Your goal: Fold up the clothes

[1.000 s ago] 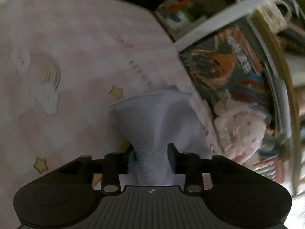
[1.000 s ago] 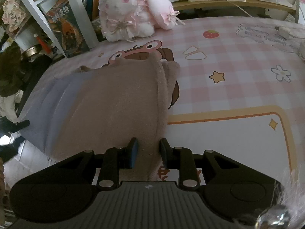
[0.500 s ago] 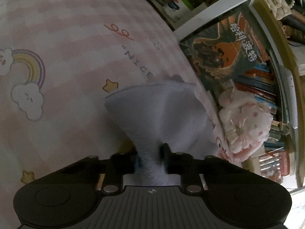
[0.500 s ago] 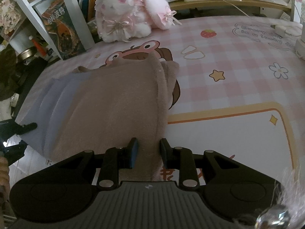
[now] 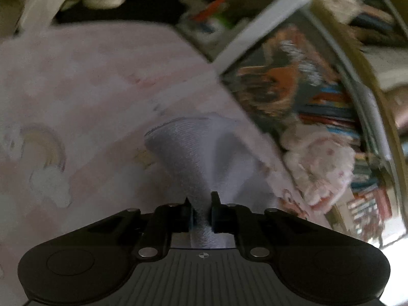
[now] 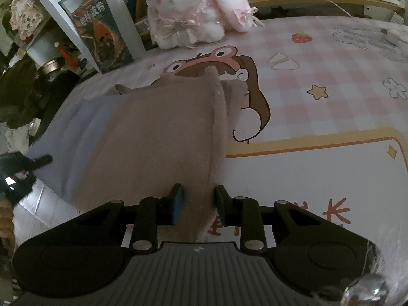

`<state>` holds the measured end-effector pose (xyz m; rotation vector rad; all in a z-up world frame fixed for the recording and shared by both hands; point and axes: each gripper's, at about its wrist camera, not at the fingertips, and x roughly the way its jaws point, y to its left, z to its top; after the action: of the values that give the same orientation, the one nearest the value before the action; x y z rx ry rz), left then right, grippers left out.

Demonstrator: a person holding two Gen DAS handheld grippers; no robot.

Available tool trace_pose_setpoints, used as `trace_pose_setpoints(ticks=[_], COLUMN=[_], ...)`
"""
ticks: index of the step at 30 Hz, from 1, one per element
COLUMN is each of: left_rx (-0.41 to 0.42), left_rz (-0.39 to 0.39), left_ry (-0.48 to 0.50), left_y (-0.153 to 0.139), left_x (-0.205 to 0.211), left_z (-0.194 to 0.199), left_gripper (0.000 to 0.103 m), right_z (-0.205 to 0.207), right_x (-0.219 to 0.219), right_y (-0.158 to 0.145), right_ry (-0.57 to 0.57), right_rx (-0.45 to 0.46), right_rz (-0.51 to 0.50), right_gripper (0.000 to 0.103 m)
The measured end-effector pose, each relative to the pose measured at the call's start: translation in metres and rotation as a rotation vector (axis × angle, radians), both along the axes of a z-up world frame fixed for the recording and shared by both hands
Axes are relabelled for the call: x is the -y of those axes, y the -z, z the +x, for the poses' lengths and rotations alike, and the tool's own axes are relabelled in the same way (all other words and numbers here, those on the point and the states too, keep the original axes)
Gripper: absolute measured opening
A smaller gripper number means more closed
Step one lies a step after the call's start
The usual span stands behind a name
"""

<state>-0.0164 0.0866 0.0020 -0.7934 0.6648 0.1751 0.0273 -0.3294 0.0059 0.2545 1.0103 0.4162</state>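
A fleece garment, beige (image 6: 158,137) with a pale lavender band (image 6: 68,137), lies on the pink checked table cover (image 6: 318,117), hanging over its left edge. My right gripper (image 6: 197,204) is shut on the beige hem at the near edge. My left gripper (image 5: 201,210) is shut on the lavender end (image 5: 193,153), which fans out from its jaws above the cover (image 5: 76,89). The left gripper also shows at the far left of the right wrist view (image 6: 38,160).
A white and pink plush rabbit (image 6: 196,12) sits at the table's back edge, beside a poster (image 6: 102,38) and bookshelves (image 5: 331,107). A white shelf post (image 6: 61,23) stands at the left. Cluttered floor lies beyond the left edge.
My left gripper has closed tighter on the lavender end and swung, the view now blurred. The right gripper has kept its hold, and the garment lies slightly closer and more stretched.
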Motion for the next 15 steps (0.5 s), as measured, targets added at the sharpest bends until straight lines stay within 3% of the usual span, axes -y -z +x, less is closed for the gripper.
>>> trace_pose_setpoints(ticks=[9, 15], left_rx=[0.150, 0.187], left_rz=[0.246, 0.446], left_ry=[0.155, 0.325], left_y=[-0.079, -0.108], left_x=[0.082, 0.167], left_z=[0.006, 0.003], left_gripper=[0.009, 0.010], right_z=[0.003, 0.007], right_x=[0.002, 0.007], right_y=[0.000, 0.002], right_ry=[-0.068, -0.108], right_rx=[0.018, 0.023], right_rz=[0.003, 0.026], right_gripper=[0.026, 0.026])
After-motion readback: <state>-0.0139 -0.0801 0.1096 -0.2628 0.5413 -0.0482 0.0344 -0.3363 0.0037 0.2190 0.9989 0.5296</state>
